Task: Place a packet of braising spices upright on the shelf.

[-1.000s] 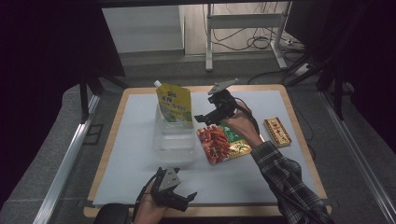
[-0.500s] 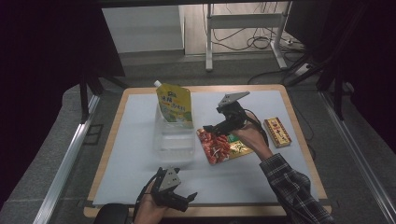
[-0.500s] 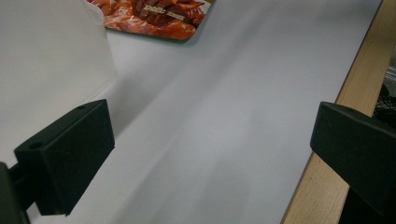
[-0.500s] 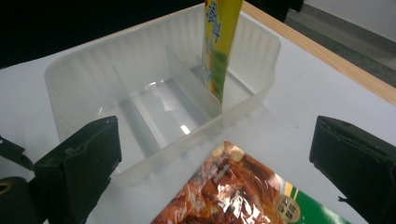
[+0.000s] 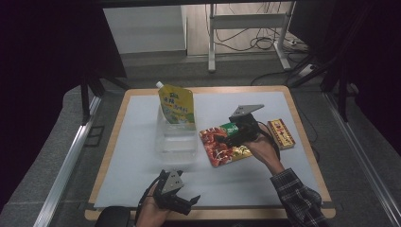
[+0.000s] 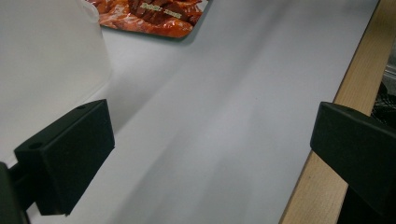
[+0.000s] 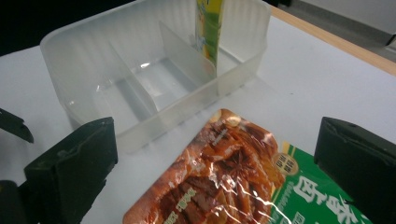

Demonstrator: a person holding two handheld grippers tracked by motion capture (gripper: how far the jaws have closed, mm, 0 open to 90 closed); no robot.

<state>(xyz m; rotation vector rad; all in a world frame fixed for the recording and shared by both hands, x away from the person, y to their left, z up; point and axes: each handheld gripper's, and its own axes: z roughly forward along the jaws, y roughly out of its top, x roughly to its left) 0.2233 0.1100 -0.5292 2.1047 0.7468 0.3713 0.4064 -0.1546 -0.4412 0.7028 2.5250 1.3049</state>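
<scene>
Wood-edged table with white mat; clear divided bin, red snack packet, small box

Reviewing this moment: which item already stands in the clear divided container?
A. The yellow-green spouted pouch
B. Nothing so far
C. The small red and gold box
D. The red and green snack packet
A: the yellow-green spouted pouch stands upright in the far end compartment of the clear divided container, while the red and green snack packet lies flat on the mat beside it, under the open right gripper.
</scene>
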